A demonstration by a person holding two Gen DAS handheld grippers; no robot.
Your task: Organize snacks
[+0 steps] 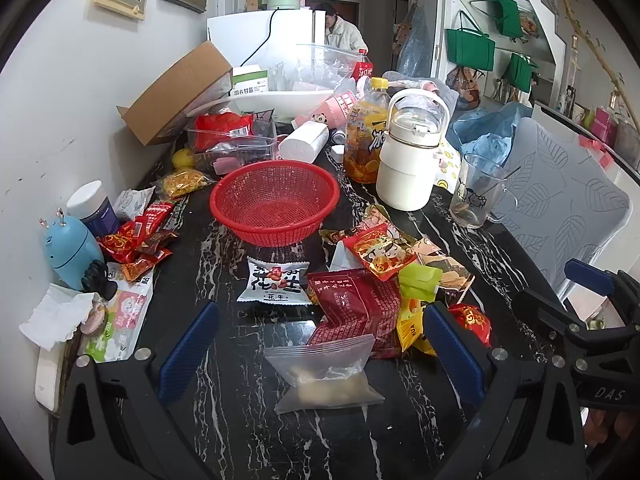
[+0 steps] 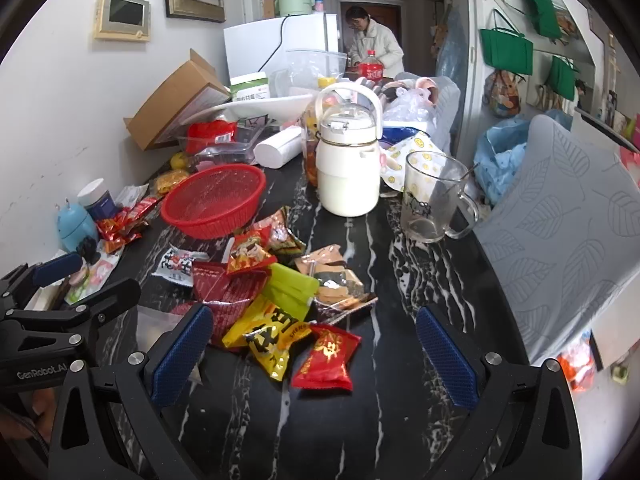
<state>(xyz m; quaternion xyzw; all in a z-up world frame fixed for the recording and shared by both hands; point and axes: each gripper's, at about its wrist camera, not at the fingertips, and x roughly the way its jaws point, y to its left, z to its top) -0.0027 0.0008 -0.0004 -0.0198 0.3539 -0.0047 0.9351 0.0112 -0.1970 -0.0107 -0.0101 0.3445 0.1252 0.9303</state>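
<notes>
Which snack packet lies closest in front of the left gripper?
The clear zip bag of pale contents, lying flat between the open left gripper's fingers. The other packets are printed, opaque, and farther up the table.

The dark red packet (image 1: 354,312) hides part of the yellow packet (image 1: 410,326) in the left wrist view. The clear zip bag (image 2: 154,326) is mostly hidden behind the right gripper's finger (image 2: 180,354) in the right wrist view. The print on the white peanut packet (image 2: 180,262) near the red basket (image 2: 214,204) is too small to read there
</notes>
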